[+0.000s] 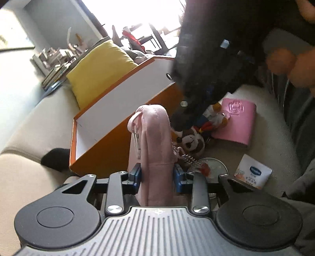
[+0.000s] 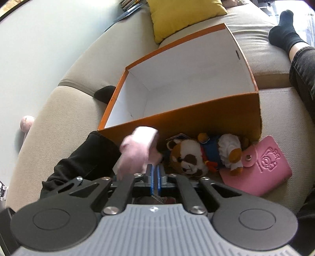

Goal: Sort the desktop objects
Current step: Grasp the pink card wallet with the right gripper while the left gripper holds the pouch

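My left gripper (image 1: 157, 174) is shut on a pink plush pouch (image 1: 156, 137) with a silver clip, held upright beside the orange box (image 1: 126, 110). My right gripper (image 2: 156, 178) is shut on a thin metal ball chain (image 2: 157, 198) that leads toward a brown-and-white plush raccoon (image 2: 189, 157) lying on the sofa against the box's front wall (image 2: 196, 118). The raccoon also shows in the left wrist view (image 1: 192, 140). The pink pouch shows blurred in the right wrist view (image 2: 137, 151). The box interior is white and holds nothing visible.
A pink card wallet (image 2: 263, 163) lies right of the raccoon. A Vaseline sachet (image 1: 253, 174) and a round mirror (image 1: 212, 167) lie on the beige sofa (image 2: 59, 110). A yellow cushion (image 2: 183, 17) sits behind the box. The person's legs and socked foot (image 2: 285, 29) are nearby.
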Action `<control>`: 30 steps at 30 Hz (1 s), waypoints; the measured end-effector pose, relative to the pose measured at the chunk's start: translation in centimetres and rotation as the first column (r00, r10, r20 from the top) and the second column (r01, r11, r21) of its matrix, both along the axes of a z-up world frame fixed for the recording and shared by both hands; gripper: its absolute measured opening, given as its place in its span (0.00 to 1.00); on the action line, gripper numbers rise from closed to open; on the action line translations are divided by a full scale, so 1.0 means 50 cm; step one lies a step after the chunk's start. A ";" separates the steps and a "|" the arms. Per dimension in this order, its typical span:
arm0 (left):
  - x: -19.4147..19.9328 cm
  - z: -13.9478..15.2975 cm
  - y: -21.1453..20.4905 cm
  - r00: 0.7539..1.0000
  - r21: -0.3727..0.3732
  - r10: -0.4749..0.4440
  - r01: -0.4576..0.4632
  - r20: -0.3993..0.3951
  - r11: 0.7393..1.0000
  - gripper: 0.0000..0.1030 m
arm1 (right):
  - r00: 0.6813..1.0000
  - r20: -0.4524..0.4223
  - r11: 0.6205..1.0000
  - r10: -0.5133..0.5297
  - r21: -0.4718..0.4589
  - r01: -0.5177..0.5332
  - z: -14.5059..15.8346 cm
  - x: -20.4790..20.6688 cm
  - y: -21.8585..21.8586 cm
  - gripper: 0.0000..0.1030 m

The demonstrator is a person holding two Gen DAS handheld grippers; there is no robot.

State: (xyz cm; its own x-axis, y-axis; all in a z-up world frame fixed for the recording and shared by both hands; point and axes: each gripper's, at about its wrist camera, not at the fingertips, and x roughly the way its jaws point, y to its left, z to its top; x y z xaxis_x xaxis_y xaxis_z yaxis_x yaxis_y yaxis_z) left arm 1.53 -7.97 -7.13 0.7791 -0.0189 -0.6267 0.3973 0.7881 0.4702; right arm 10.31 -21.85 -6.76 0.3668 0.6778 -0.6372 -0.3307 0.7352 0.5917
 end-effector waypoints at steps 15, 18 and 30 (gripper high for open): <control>0.061 0.072 0.081 0.985 -0.345 0.087 -0.134 -0.149 0.929 0.28 | 0.971 -0.058 0.925 -0.230 -0.324 0.200 -0.078 0.053 -0.126 0.52; 0.065 0.078 0.089 0.982 -0.370 0.088 -0.145 -0.167 0.918 0.28 | 0.989 -0.047 0.922 -0.139 -0.370 0.112 -0.079 0.083 -0.115 0.58; 0.073 0.085 0.089 0.973 -0.416 0.090 -0.173 -0.211 0.893 0.28 | 0.995 -0.098 0.862 0.019 -0.503 -0.066 -0.103 0.144 -0.099 0.72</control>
